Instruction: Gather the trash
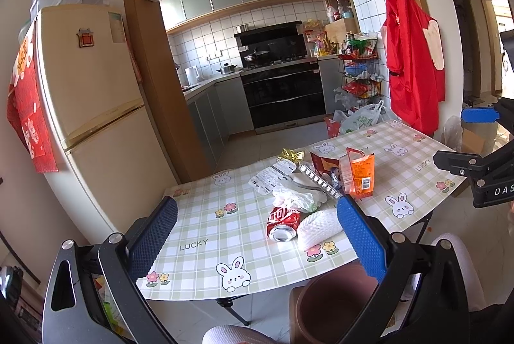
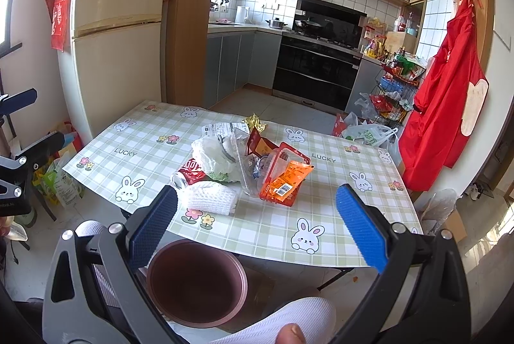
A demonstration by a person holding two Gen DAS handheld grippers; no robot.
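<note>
A heap of trash lies on the chequered table (image 1: 205, 215) (image 2: 263, 225): a crushed red can (image 1: 282, 223) (image 2: 189, 173), white foam netting (image 1: 319, 226) (image 2: 212, 196), an orange wrapper (image 1: 361, 175) (image 2: 284, 180), crumpled white plastic (image 1: 295, 194) (image 2: 213, 156), a gold foil scrap (image 1: 290, 155) (image 2: 254, 122) and a blister strip (image 1: 318, 178). A brown bin (image 2: 196, 279) (image 1: 334, 302) stands on the floor below the table's near edge. My left gripper (image 1: 257, 234) is open, held short of the can. My right gripper (image 2: 257, 225) is open above the bin and table edge.
A cream fridge (image 1: 86, 106) (image 2: 119, 22) stands left of the table. Kitchen counters and a black oven (image 1: 282, 93) (image 2: 318, 70) lie beyond. A red apron (image 1: 411, 61) (image 2: 446, 106) hangs on the right wall near bags (image 2: 369, 131) on the floor. A person's white-clad knees (image 2: 289, 324) are below.
</note>
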